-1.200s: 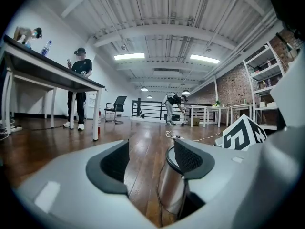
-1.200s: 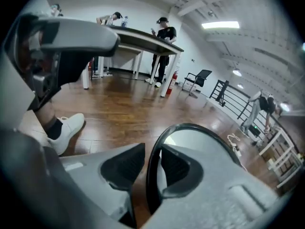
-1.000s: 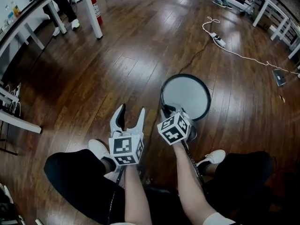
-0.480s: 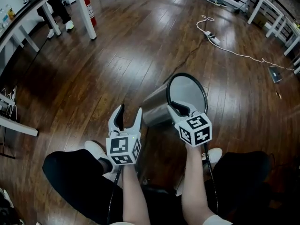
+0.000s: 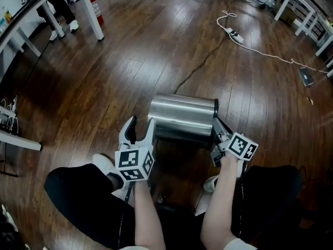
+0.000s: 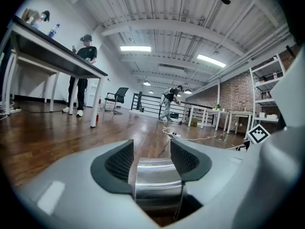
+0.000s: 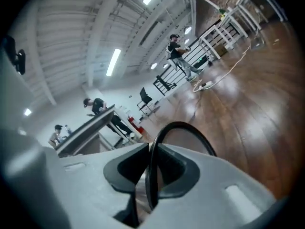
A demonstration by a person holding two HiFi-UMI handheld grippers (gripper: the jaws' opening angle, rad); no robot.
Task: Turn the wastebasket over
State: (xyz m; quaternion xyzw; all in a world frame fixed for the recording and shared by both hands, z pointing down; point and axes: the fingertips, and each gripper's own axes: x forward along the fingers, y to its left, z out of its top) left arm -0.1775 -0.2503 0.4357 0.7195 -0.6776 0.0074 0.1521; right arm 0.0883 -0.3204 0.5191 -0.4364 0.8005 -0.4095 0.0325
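Note:
The wastebasket (image 5: 183, 120) is a brushed-steel cylinder with a black rim, lying on its side on the wood floor in front of my knees. Its open end faces right. My right gripper (image 5: 217, 139) is shut on that black rim (image 7: 183, 128), which runs between its pads in the right gripper view. My left gripper (image 5: 140, 128) sits at the basket's closed left end, and its jaws are closing. In the left gripper view the steel wall (image 6: 157, 185) shows low in the gap between them, and the pads (image 6: 119, 161) do not press on it.
A white power strip with its cord (image 5: 232, 34) and a dark cable (image 5: 195, 69) lie on the floor beyond the basket. Table legs (image 5: 88, 9) and a red fire extinguisher (image 5: 94, 5) stand far left. White frames (image 5: 307, 14) stand far right. My white shoe (image 5: 104, 163) is beside the left gripper.
The basket has gone from standing upright, mouth up, to lying on its side. My right gripper rolled and swung right with the rim. The left gripper sank slightly.

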